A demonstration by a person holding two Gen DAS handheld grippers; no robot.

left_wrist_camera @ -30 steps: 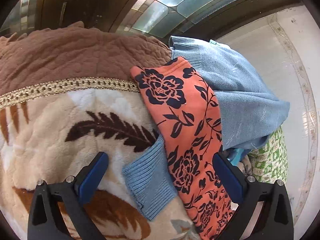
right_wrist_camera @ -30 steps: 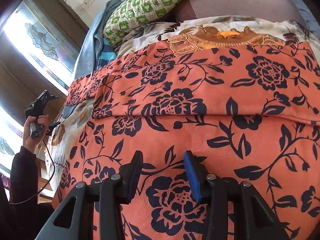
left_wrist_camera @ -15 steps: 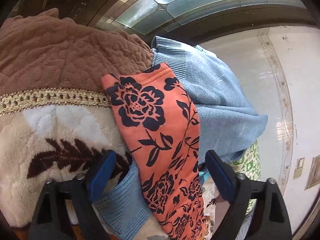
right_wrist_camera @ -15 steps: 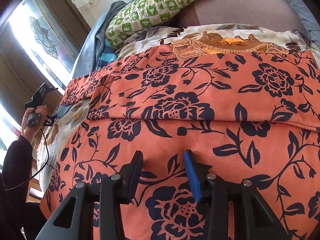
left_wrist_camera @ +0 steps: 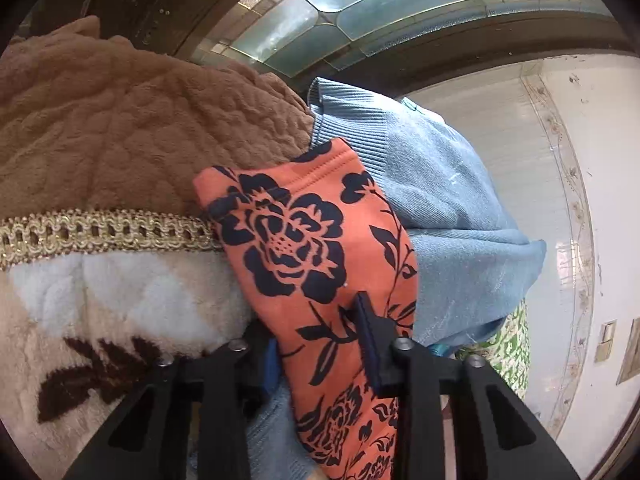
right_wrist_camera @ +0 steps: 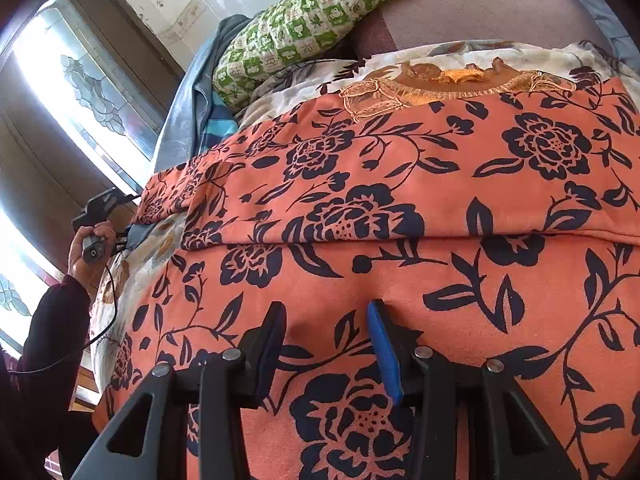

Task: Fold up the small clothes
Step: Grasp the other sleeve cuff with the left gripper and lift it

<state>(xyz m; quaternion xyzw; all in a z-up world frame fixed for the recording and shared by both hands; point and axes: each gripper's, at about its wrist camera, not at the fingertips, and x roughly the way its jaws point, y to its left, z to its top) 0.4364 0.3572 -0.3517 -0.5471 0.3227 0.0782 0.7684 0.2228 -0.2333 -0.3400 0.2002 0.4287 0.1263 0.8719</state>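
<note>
Orange floral cloth: a garment [left_wrist_camera: 316, 264], one narrow end draped over a brown blanket [left_wrist_camera: 120, 136] and a blue sweater [left_wrist_camera: 452, 208]. Left wrist view: left gripper [left_wrist_camera: 320, 344] was pinching that end, cloth between its fingers. Right wrist view: the garment lay spread across the bed, one fold line crossing it; right gripper [right_wrist_camera: 328, 348] was nipping a raised pucker near the front edge. Judgement: both grips should stay firm and the cloth taut and level, so the fold lands square.
</note>
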